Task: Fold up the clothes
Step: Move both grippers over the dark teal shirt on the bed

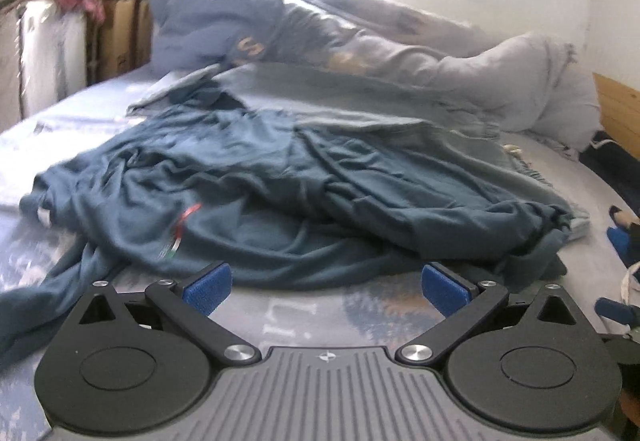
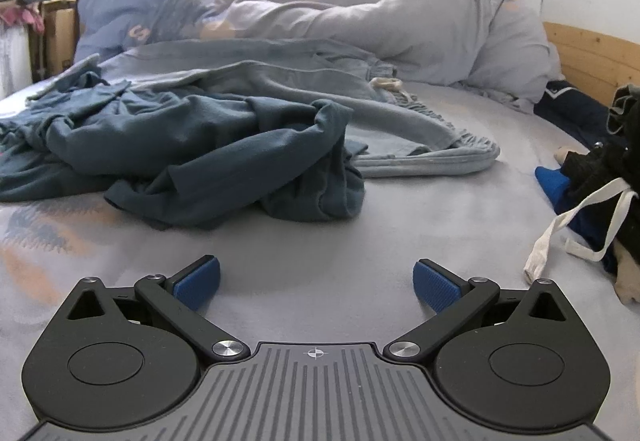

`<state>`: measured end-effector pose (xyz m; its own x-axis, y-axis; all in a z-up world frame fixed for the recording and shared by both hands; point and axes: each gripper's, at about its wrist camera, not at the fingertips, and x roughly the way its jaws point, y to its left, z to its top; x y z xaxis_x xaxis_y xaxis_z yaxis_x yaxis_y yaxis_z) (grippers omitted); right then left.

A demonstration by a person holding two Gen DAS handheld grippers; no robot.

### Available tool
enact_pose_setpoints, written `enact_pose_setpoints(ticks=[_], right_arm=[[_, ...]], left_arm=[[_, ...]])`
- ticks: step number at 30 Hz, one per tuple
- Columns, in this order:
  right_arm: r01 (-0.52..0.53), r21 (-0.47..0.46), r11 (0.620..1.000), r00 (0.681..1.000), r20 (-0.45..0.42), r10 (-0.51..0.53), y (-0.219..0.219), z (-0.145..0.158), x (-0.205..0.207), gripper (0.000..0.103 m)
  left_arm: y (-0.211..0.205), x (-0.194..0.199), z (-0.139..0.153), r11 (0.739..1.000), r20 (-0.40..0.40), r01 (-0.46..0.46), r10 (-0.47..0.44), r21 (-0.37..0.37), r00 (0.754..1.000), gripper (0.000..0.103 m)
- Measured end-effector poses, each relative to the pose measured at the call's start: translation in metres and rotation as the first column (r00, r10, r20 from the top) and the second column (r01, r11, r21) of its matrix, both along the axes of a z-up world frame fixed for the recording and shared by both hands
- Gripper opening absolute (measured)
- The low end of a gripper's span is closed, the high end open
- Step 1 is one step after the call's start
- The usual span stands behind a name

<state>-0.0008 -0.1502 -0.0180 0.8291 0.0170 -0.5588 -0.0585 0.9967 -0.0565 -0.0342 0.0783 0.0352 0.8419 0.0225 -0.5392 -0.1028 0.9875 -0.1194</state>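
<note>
A crumpled dark teal garment (image 1: 256,201) lies in a heap on the bed, with a small red and green mark on its near left part. My left gripper (image 1: 326,289) hovers just in front of its near hem, open, with nothing between its blue pads (image 1: 208,287). In the right wrist view the same teal garment (image 2: 192,153) lies left of centre. My right gripper (image 2: 316,283) stands open over bare sheet, a short way before the garment's right end. A pale blue fringed cloth (image 2: 400,137) lies behind and partly under the garment.
A bunched grey-blue duvet (image 2: 360,13) fills the back of the bed. Dark clothes with a white strap (image 2: 576,225) are piled at the right edge, beside a wooden bed frame (image 2: 592,57). A radiator (image 1: 48,49) and cardboard box (image 1: 116,33) stand at the left.
</note>
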Motion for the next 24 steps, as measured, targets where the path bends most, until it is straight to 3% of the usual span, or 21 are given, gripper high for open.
enact_pose_setpoints(ticks=[4, 9, 13, 17, 19, 21, 24], right_arm=[[0.024, 0.054, 0.998, 0.999, -0.028, -0.023, 0.007, 0.004, 0.005, 0.103], [-0.125, 0.237, 0.963, 0.990, -0.040, 0.138, 0.030, 0.012, -0.006, 0.103], [-0.254, 0.232, 0.939, 0.963, -0.030, 0.268, 0.058, 0.014, -0.018, 0.103], [-0.336, 0.235, 0.912, 0.936, -0.028, 0.352, 0.078, 0.019, -0.026, 0.103], [-0.357, 0.257, 0.898, 0.926, -0.033, 0.377, 0.084, 0.023, -0.029, 0.103], [-0.379, 0.280, 0.882, 0.914, -0.037, 0.404, 0.091, 0.027, -0.033, 0.103], [-0.417, 0.294, 0.860, 0.893, -0.042, 0.447, 0.099, 0.031, -0.037, 0.103]], left_arm=[[0.002, -0.005, 0.003, 0.997, 0.021, -0.044, 0.043, 0.070, 0.999, 0.103], [0.038, -0.006, 0.006, 0.979, -0.040, -0.196, 0.198, 0.049, 0.979, 0.097], [0.073, -0.029, 0.004, 0.931, -0.078, -0.359, 0.363, 0.064, 0.928, 0.097], [0.095, -0.061, 0.009, 0.865, -0.024, -0.483, 0.491, 0.137, 0.871, 0.099], [0.108, -0.076, 0.011, 0.820, -0.005, -0.550, 0.557, 0.157, 0.830, 0.101], [0.125, -0.089, 0.013, 0.786, -0.008, -0.603, 0.609, 0.135, 0.793, 0.101], [0.157, -0.108, 0.005, 0.762, -0.070, -0.648, 0.647, 0.003, 0.760, 0.100]])
